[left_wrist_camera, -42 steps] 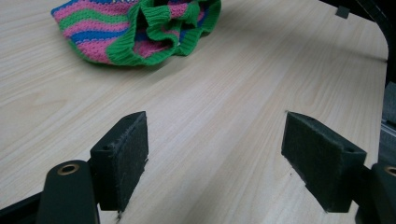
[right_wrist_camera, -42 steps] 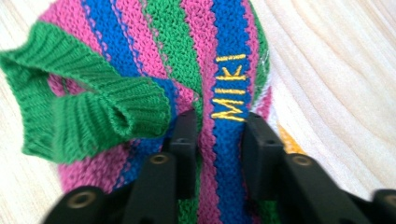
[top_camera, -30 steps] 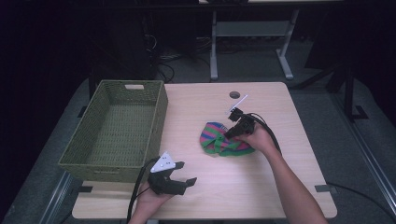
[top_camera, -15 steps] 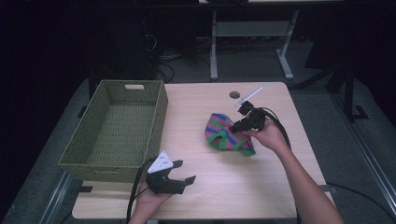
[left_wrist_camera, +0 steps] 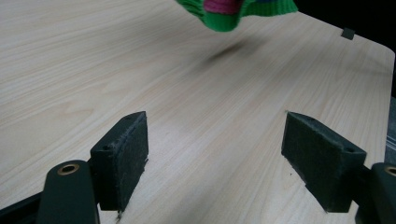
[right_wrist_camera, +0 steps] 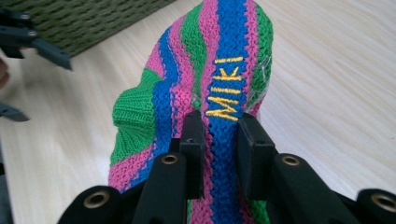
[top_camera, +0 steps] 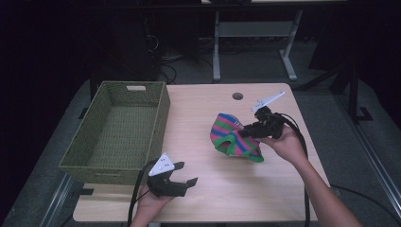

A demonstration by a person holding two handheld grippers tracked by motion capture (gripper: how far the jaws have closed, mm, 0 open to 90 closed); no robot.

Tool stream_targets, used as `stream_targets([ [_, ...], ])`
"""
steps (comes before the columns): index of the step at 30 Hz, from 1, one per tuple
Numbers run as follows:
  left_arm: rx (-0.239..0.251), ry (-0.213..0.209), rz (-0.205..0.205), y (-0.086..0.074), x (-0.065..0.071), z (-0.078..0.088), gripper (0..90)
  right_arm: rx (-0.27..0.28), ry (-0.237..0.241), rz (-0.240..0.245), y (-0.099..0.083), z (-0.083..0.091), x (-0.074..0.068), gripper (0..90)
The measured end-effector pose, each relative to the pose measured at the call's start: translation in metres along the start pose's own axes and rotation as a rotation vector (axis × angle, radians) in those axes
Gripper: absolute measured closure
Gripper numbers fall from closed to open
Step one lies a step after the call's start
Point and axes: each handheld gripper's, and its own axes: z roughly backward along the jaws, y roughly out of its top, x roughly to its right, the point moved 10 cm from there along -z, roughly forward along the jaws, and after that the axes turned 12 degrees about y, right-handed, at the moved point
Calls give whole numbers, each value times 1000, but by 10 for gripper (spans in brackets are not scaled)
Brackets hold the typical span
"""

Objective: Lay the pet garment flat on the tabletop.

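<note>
A knitted piece striped green, pink and blue (top_camera: 231,137) hangs off the table from my right gripper (top_camera: 246,130), which is shut on it. In the right gripper view the two black pads pinch a blue stripe with yellow stitched letters (right_wrist_camera: 223,105). My left gripper (top_camera: 182,175) rests near the table's front edge, right of the basket, jaws open and empty. From the left gripper view I see its two pads (left_wrist_camera: 122,158) wide apart over bare wood, with the knit's green hem (left_wrist_camera: 233,9) hanging at the top.
A green woven basket (top_camera: 80,153) stands empty on the table's left side. A round cable hole (top_camera: 237,96) sits near the table's far edge. Desk legs and cables show on the floor behind the table.
My right gripper has lifted the striped knit off the table and carried it right and up. The left gripper has stayed where it was.
</note>
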Motion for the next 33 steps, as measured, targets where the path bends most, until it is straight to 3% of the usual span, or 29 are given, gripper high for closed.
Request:
stream_targets([
  [7,7,-1,9,1,-2,0,225,-3,-1,27,-7,3,-18,740],
  [11,12,3,15,1,-3,2,225,-2,25,31,-16,0,-36,740],
  [15,11,-1,22,1,-2,2,226,-5,49,36,-28,-11,-48,740],
  [18,8,-2,16,1,-2,2,226,-13,77,14,-37,-21,-54,740],
  [22,6,-2,22,1,-2,2,226,-31,115,-22,-47,-38,-56,739],
  [27,0,-6,20,-1,-2,1,226,-70,108,-67,-62,-63,-45,737],
  [30,2,-4,20,-1,-3,1,226,-68,143,-92,-68,-75,-42,728],
  [33,-4,-3,18,-2,-2,-1,226,-100,128,-98,-73,-85,-40,720],
])
